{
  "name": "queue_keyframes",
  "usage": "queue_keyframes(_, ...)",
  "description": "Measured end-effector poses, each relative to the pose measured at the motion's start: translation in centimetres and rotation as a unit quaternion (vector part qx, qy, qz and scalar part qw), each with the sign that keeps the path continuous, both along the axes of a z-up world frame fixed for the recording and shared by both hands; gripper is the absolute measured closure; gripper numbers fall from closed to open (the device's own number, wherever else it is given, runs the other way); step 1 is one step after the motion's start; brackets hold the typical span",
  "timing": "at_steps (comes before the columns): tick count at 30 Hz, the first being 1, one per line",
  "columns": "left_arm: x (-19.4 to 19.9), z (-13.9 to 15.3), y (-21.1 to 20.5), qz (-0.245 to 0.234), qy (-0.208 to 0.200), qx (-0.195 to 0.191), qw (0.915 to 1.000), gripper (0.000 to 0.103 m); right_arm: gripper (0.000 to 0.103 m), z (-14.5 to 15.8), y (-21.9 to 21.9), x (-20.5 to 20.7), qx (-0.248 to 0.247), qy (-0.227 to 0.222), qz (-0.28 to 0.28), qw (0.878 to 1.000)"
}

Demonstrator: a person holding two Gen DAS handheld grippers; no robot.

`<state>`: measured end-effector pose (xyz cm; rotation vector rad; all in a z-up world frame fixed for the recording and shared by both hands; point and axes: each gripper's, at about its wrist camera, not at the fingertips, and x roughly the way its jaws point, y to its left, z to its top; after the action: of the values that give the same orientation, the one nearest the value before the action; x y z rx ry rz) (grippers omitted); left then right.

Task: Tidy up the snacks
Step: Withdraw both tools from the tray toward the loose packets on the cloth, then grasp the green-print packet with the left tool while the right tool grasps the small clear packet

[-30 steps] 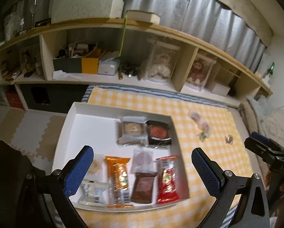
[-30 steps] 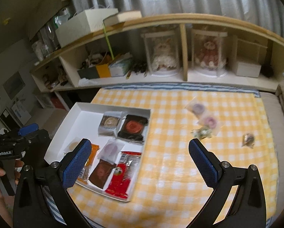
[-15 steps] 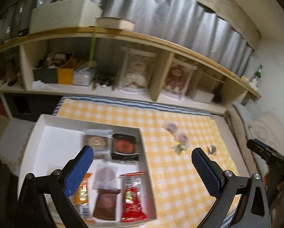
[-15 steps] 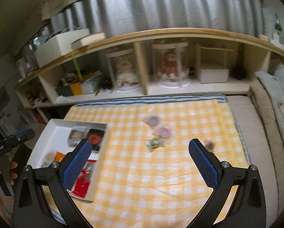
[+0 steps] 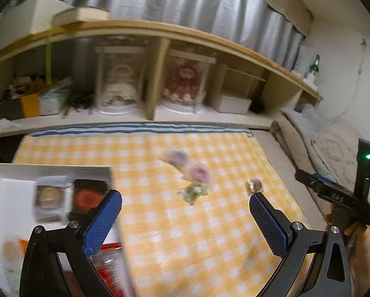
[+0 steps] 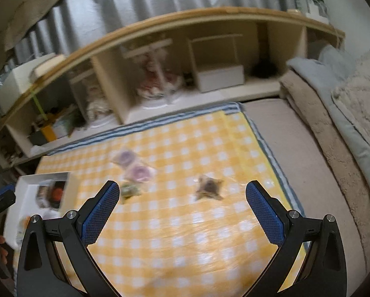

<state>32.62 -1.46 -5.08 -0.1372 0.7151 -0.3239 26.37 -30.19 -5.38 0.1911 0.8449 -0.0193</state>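
The left gripper [image 5: 185, 219] hung above the yellow-and-white checked cloth [image 5: 185, 235], its blue-padded fingers spread wide with nothing between them. The right gripper [image 6: 182, 209] hovered over the same cloth, likewise spread and empty; in the left view its black body was held by a hand [image 5: 358, 245] at the far right. Four loose snacks lay on the cloth: a clear-wrapped purple sweet [image 6: 125, 157], a clear-wrapped pink sweet [image 6: 139, 172] touching it, a small green wrapped sweet [image 6: 130, 190] just nearer, and a brown twist-wrapped candy [image 6: 209, 187] apart to the right. The shallow white cardboard box [image 5: 48, 169] sat at the left, holding a beige round cake [image 5: 48, 196] beside a red-topped cake [image 5: 88, 198].
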Motion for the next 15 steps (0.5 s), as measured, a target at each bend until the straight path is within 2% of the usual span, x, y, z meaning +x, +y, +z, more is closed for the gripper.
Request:
queue_keyframes(5, 4.6, -3.7, -3.7, -0.04, 0.018, 0.014, 0.9989, 0.0, 0.0, -1.8, -1.5, 1.4, 0.006, -0.017, 0.006, 1.0)
queue_keyframes(8, 7.5, -5.8, -5.9, -0.064, 0.034, 0.01, 0.9973, 0.0, 0.0, -3.2, -3.1, 2.9, 0.044, -0.02, 0.004, 0.999)
queue_keyframes(10, 9.6, -7.1, -7.1, -0.078, 0.046, 0.009, 0.9959, 0.0, 0.0, -4.2, -3.9, 3.9, 0.079, -0.012, 0.015, 0.997)
queue_keyframes(15, 14.3, -10.1, -8.9, -0.097, 0.067, 0.003, 0.993, 0.002, 0.0, -6.6, -4.6, 6.4, 0.132, 0.027, 0.053, 0.989)
